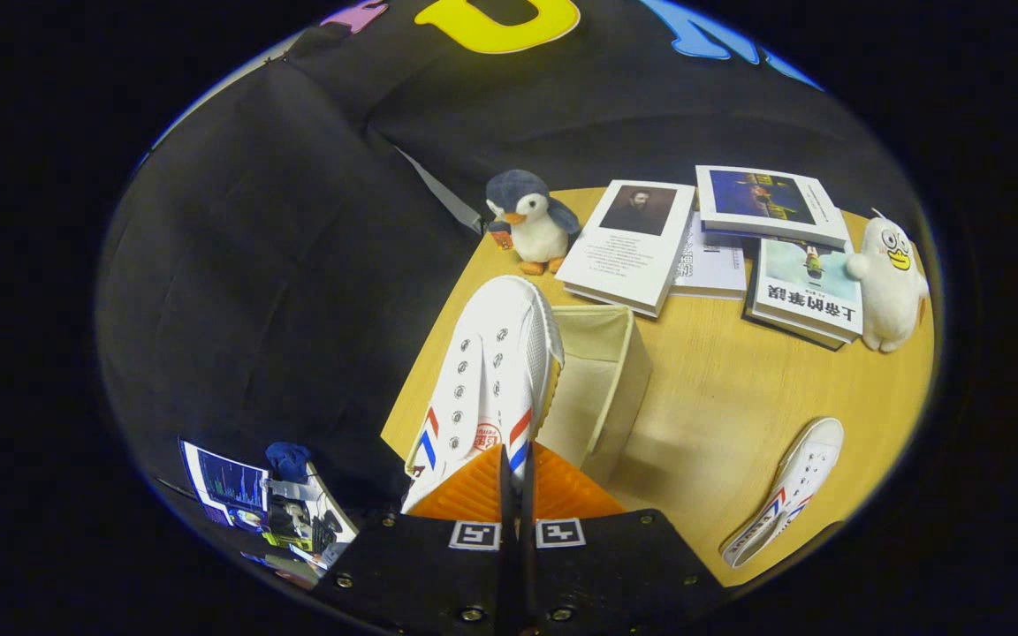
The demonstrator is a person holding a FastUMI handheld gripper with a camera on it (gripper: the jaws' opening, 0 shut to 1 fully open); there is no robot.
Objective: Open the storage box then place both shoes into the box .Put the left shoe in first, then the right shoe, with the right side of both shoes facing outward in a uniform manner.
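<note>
Two white canvas shoes are in play; one shoe point(491, 371) is held aloft in the gripper point(516, 481), whose fingers are pressed nearly together on a thin part of the shoe's collar near the heel, toe pointing away; the storage box point(602, 380), a cream fabric bin with its top open, sits just beside and below that shoe, on the far side from the booth's black cloth wall; the second shoe point(787, 490) lies on its side well apart from the box, toward the table's near edge.

Risks, as I judge them: the pinch is on a narrow strip of fabric, so the shoe could swing or slip out while it is moved over the box; the box walls look soft, so a sole catching the rim could fold a wall or push the box along the table; a shoe turned the wrong way would break the rule on sides facing outward; which shoe is left and which right I cannot tell for certain from here.

The surface is a pale wooden table point(739, 389); beyond the box stand a plush penguin point(528, 221), several books point(628, 247) and a white plush duck point(889, 283); off the table, on the wall side of the box and lower down, a lit screen point(226, 486) is visible.
</note>
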